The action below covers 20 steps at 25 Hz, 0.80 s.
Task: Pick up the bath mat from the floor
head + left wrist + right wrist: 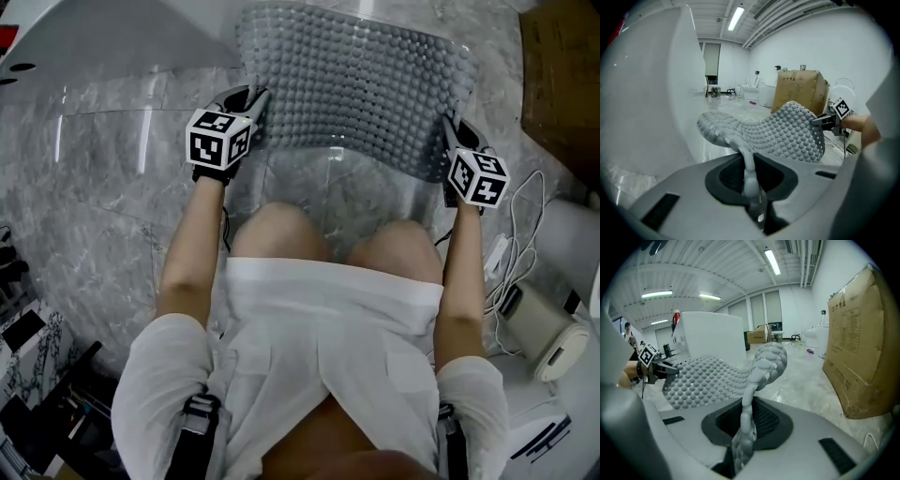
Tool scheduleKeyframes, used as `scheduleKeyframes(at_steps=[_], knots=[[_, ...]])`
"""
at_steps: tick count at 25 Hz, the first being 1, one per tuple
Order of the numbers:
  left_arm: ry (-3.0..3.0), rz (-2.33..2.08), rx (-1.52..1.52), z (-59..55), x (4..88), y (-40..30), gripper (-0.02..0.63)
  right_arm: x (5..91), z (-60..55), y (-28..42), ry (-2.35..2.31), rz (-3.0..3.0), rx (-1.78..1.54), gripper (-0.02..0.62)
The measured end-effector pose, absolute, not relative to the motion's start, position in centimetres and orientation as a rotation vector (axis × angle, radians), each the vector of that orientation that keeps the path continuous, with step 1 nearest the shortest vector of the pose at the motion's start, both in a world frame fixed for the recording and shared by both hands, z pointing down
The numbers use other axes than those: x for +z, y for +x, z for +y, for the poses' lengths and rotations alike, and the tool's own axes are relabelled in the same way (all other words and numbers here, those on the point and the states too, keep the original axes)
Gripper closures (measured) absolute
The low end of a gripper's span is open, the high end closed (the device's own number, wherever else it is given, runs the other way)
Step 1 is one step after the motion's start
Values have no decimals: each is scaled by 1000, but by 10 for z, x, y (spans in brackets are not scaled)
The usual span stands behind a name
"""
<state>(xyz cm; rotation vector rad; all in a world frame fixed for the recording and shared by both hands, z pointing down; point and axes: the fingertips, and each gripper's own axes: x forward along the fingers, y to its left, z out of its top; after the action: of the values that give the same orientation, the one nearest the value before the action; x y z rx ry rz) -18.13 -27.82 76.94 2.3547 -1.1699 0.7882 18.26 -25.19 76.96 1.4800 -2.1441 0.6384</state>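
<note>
A grey, bubble-textured bath mat (356, 80) hangs stretched between my two grippers above the marble floor. My left gripper (246, 105) is shut on the mat's near left corner, and my right gripper (448, 131) is shut on its near right corner. In the left gripper view the mat's edge (749, 176) is pinched between the jaws (754, 206) and the sheet (787, 133) sags across to the right gripper (829, 121). The right gripper view shows the mat edge (745, 427) clamped in the jaws (740, 453), with the left gripper (656, 366) at the far corner.
The person crouches, knees (328, 239) just behind the mat. A white tub or panel (112, 37) lies at the back left, a cardboard box (561, 75) at the back right. White cables (516, 253) and a cylindrical device (544, 328) lie on the floor at the right.
</note>
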Motion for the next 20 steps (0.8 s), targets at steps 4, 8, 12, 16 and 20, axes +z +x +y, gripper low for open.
scheduleKeyframes(at_steps=[4,8,12,16,20], knots=[[2414,-1248,749,-292,736,-173,549,736,-266,186,1563,-2183,520,531],[2491,-1333,720,-307,695,-164,549,699,-278,182,1620,-2230,411,532],[2588,-1417,702,-322,641,-153,549,654,-291,183,1677,-2277,319,532],[2668,-1493,617,-337,584,-144,551,603,-303,190,1755,-2314,202,534],[2698,-1555,471,-345,537,-146,551,556,-308,196,1834,-2337,88,534]])
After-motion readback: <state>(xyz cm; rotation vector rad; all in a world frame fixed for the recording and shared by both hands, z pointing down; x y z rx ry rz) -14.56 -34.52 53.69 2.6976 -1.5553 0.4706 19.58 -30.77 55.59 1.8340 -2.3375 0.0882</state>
